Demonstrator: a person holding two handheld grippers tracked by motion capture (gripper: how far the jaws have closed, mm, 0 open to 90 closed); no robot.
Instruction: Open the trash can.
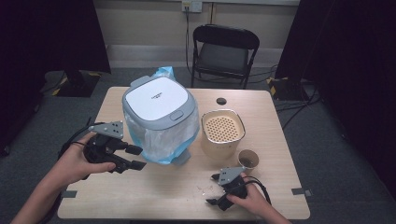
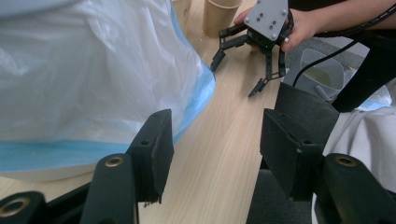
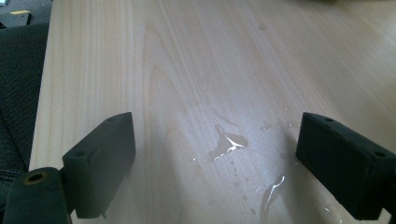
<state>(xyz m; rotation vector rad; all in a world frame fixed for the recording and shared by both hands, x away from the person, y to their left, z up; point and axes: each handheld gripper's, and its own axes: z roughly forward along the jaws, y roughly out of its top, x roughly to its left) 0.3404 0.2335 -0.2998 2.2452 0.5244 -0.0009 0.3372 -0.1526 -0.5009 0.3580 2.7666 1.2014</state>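
Note:
A waste bin with a white lid [image 1: 156, 98] stands mid-table, lined with a white and blue plastic bag [image 1: 161, 140] that hangs down its sides. My left gripper [image 1: 137, 157] is held just left of the bag's lower edge, jaws open and pointing right. In the left gripper view the bag [image 2: 84, 70] bulges past the left jaw, and bare wood shows in the gap of my left gripper [image 2: 215, 149]. My right gripper [image 1: 211, 189] rests near the front edge, open. Its jaws [image 3: 217, 168] straddle a small wet patch [image 3: 229, 144] on the wood.
A beige container with a perforated insert [image 1: 222, 128] stands right of the bin, and a small brown paper cup [image 1: 248, 161] sits in front of it. A black folding chair [image 1: 224, 51] is beyond the table [image 1: 261, 107]. The right gripper [image 2: 236, 77] appears ahead of the left one.

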